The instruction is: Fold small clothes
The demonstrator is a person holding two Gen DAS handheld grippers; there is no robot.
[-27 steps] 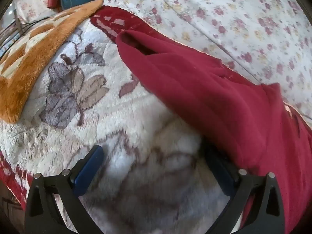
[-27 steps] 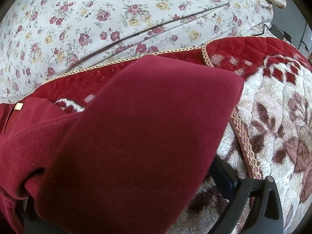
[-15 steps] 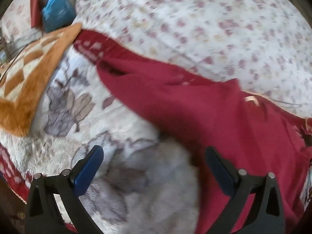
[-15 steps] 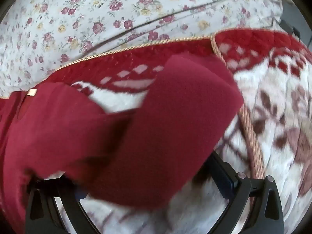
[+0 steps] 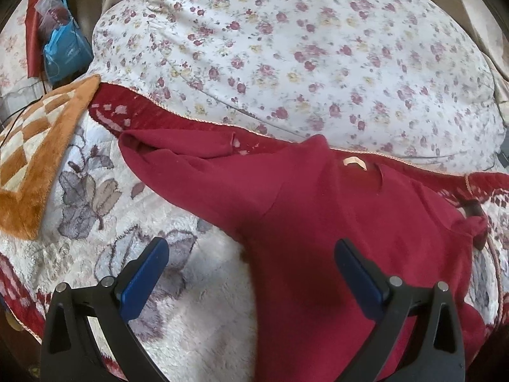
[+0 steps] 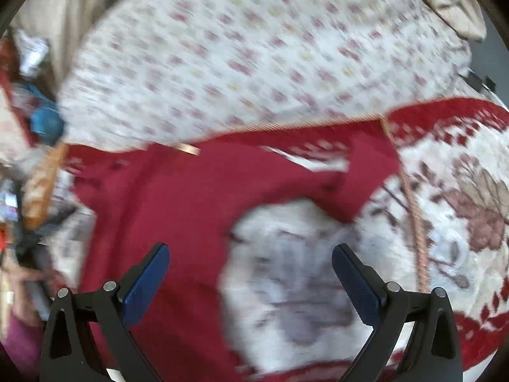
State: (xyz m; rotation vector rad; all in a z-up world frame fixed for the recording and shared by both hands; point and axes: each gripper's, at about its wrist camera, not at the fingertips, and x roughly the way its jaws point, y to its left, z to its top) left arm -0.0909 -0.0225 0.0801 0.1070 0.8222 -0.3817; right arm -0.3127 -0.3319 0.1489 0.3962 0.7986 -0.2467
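The red sweater (image 5: 318, 210) lies spread on the plush floral blanket (image 5: 191, 302), just below the flowered pillow (image 5: 302, 47). Both the left gripper (image 5: 251, 273) and right gripper (image 6: 251, 273) hover above it, jaws spread wide, holding nothing.

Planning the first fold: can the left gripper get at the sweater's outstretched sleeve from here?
Probably yes. The left gripper is open and empty, and the sleeve of the red sweater lies flat ahead with nothing over it.

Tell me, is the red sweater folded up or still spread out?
Spread out. The red sweater lies flat on the fuzzy blanket with one sleeve stretched sideways; no fold made.
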